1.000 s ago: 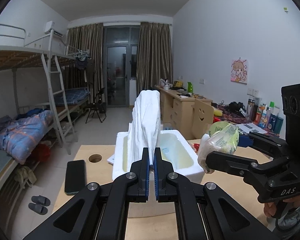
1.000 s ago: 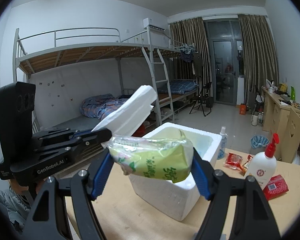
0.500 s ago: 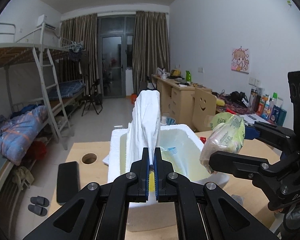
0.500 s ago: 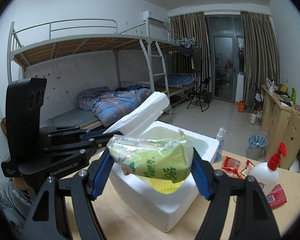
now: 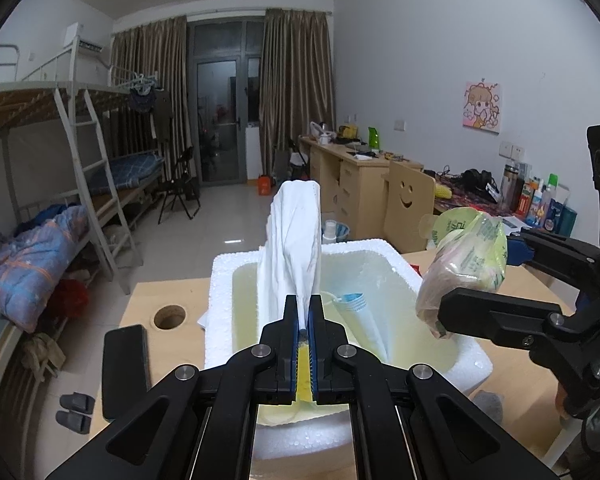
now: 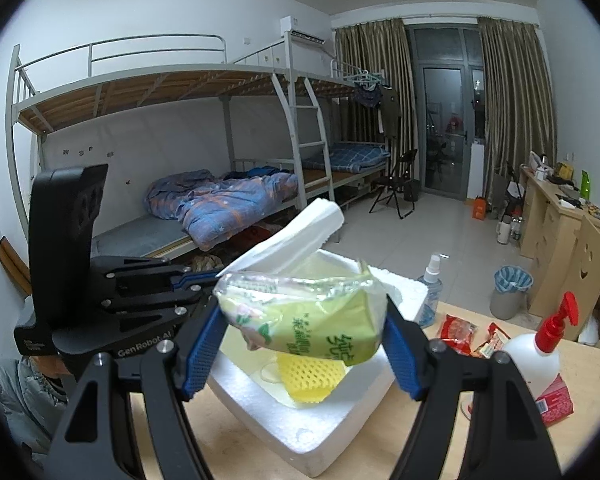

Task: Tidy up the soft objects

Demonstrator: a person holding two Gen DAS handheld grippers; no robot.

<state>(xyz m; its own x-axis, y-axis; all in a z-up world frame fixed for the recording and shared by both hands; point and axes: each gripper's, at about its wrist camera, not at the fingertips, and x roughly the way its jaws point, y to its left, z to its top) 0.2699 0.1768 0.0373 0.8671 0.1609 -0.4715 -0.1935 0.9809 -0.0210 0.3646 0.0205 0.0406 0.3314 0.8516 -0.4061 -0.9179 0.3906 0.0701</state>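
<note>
Over the foam box we hold two items: left gripper jaws pinch a white cloth, right gripper jaws clamp a tissue pack (mask and yellow net already inside); snacks remain on the counter.

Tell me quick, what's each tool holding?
Left tool: shut on the white cloth.
Right tool: shut on the green tissue pack.

One foam box – one tissue pack, one white cloth, two bottles, two slippers.
</note>
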